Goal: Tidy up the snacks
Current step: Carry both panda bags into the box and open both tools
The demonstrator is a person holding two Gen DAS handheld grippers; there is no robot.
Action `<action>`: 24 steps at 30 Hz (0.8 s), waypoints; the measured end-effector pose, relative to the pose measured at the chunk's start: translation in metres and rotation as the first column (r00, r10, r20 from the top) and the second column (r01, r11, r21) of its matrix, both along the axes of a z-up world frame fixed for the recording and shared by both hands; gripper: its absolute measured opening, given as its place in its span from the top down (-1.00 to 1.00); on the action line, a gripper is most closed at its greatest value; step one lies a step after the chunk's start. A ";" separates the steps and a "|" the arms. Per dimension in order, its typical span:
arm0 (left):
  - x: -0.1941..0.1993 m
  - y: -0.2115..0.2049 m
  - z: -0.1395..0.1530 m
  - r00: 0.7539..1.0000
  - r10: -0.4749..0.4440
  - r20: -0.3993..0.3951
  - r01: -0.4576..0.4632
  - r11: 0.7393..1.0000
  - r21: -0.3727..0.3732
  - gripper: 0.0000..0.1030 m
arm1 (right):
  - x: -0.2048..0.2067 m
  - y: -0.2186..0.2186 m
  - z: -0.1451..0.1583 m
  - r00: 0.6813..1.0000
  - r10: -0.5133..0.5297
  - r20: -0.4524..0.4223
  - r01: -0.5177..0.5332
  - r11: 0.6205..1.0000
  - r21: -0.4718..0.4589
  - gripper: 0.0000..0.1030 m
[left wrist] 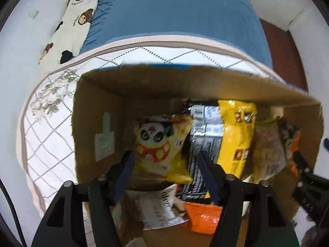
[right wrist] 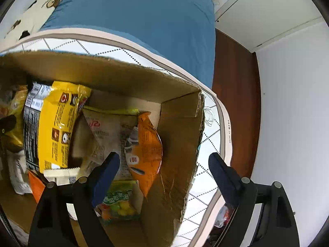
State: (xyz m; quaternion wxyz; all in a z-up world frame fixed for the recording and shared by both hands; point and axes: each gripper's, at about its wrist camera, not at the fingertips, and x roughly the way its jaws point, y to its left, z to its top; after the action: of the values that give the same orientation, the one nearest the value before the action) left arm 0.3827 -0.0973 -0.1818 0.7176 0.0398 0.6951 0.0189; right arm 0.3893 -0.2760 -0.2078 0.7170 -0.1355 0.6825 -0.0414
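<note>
1. Snack bags stood packed in the cardboard box (left wrist: 98, 107) beside the bed (left wrist: 174, 10): a panda bag (left wrist: 160, 144) at left, a yellow-black bag (left wrist: 234, 135) in the middle.
2. The left gripper (left wrist: 166, 160) hung spread apart, empty, over the panda bag.
3. The right gripper (right wrist: 164, 164) stood wide apart, empty, straddling the box's right wall near an orange bag (right wrist: 146, 150).

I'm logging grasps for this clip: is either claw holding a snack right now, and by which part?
Nothing is held. The left claw is open around the panda bag; the right claw is open over the box wall.
</note>
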 end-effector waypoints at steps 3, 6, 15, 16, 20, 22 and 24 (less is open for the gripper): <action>-0.001 0.001 0.004 1.000 0.006 0.025 -0.005 1.000 -0.021 -0.45 | -0.001 -0.010 0.007 0.999 -0.041 0.027 0.039 0.996 0.082 -0.75; -0.008 0.003 0.005 0.999 0.023 0.023 -0.021 0.996 -0.083 -0.45 | -0.011 -0.018 0.011 0.994 -0.096 0.053 0.084 0.976 0.199 -0.75; -0.049 0.007 0.012 0.996 0.033 0.080 -0.021 0.989 -0.147 -0.45 | -0.055 -0.019 0.009 0.984 -0.143 0.107 0.095 0.928 0.360 -0.75; -0.055 0.007 0.014 0.996 0.027 0.087 -0.014 0.989 -0.145 -0.45 | -0.060 -0.015 0.008 0.983 -0.140 0.116 0.090 0.930 0.357 -0.75; -0.075 0.007 0.025 0.990 0.021 0.137 -0.001 0.990 -0.138 -0.45 | -0.084 -0.012 0.015 0.979 -0.147 0.143 0.085 0.924 0.373 -0.75; -0.087 0.007 0.035 0.985 0.016 0.170 0.007 0.991 -0.134 -0.45 | -0.096 -0.010 0.017 0.976 -0.143 0.161 0.075 0.925 0.372 -0.75; -0.100 0.006 0.046 0.980 0.007 0.201 0.020 0.991 -0.131 -0.45 | -0.105 -0.011 0.027 0.973 -0.137 0.184 0.061 0.928 0.369 -0.75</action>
State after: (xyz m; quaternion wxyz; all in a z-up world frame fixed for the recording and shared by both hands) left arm 0.2823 -0.0912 -0.1360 0.7851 -0.0078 0.6188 -0.0257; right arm 0.2842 -0.2866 -0.1805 0.7937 0.0381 0.6062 0.0344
